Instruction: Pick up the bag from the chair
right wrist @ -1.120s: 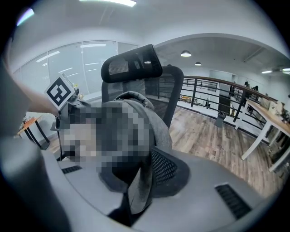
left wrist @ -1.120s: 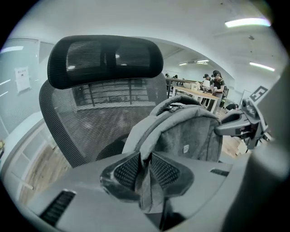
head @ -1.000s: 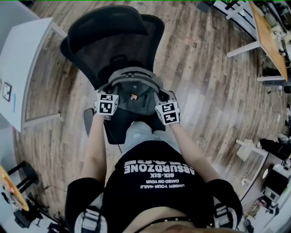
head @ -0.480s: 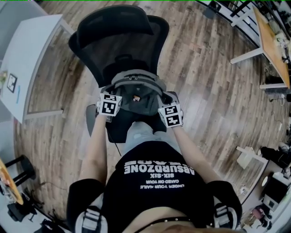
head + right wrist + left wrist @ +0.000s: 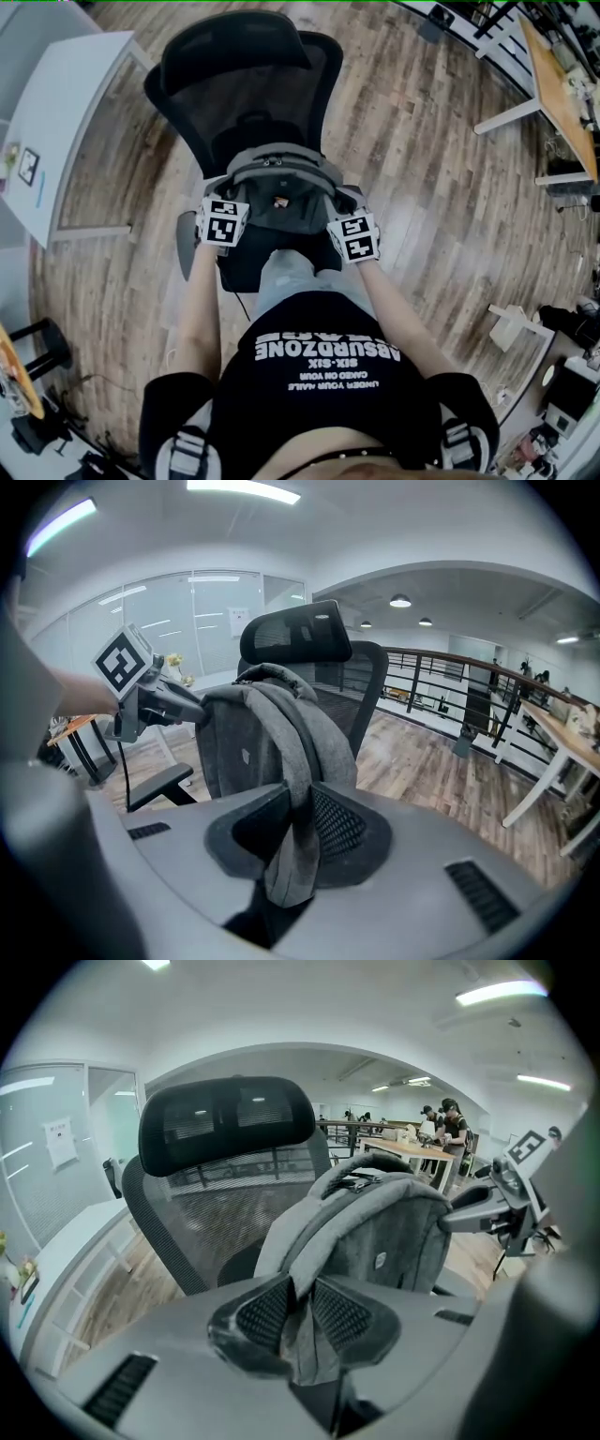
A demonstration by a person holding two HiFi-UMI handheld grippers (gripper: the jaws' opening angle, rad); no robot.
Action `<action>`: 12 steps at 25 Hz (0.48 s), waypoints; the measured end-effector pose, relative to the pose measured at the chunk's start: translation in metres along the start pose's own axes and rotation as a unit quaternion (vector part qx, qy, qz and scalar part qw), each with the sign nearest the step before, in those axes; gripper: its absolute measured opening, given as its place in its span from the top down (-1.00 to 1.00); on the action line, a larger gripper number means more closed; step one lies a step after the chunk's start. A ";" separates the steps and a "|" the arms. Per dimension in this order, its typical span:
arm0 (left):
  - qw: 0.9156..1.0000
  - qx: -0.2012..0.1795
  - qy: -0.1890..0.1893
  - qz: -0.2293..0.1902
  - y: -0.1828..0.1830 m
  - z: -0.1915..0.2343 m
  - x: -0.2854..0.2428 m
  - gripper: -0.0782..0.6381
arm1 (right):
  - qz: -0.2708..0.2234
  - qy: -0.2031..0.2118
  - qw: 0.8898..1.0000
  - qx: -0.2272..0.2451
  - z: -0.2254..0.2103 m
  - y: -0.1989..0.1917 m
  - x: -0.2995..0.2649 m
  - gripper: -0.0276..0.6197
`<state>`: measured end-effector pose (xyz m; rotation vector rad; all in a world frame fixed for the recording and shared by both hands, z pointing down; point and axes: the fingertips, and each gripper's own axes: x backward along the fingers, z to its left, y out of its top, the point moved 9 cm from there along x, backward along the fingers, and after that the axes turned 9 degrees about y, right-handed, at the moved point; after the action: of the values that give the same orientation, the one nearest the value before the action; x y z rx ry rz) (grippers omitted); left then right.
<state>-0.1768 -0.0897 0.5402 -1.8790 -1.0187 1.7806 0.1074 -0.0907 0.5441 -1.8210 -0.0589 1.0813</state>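
Note:
A grey backpack (image 5: 278,192) stands upright on the seat of a black mesh office chair (image 5: 246,89). My left gripper (image 5: 222,220) is at the bag's left side and is shut on its grey shoulder strap (image 5: 302,1269). My right gripper (image 5: 351,234) is at the bag's right side, shut on the other strap (image 5: 298,761). In the left gripper view the bag (image 5: 375,1232) fills the middle, with the right gripper (image 5: 506,1204) beyond it. The right gripper view shows the bag (image 5: 248,742) in front of the chair back (image 5: 319,653) and the left gripper (image 5: 141,700) at the left.
A white table (image 5: 52,131) stands left of the chair on the wooden floor. A wooden-topped desk (image 5: 553,75) is at the far right. A black armrest (image 5: 155,785) juts out at the chair's side. A railing (image 5: 469,691) runs behind.
Both grippers have stayed clamped on the straps at the bag's sides. The view has shifted slightly; the bag sits about where it was.

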 end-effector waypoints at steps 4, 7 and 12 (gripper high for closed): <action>1.000 0.023 0.006 -0.008 -0.003 -0.006 0.018 0.54 | -0.011 0.001 1.000 0.010 0.003 0.005 0.014 0.67; 0.999 0.029 0.013 -0.019 -0.001 -0.011 0.032 0.54 | -0.020 -0.002 1.000 0.014 0.004 0.009 0.026 0.67; 0.998 0.029 0.025 -0.040 0.005 -0.017 0.055 0.54 | -0.040 -0.004 0.999 0.019 0.008 0.017 0.044 0.67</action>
<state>-0.1616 -0.0506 0.5009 -1.8129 -0.9981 1.6926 0.1219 -0.0729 0.5017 -1.7652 -0.1142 1.0271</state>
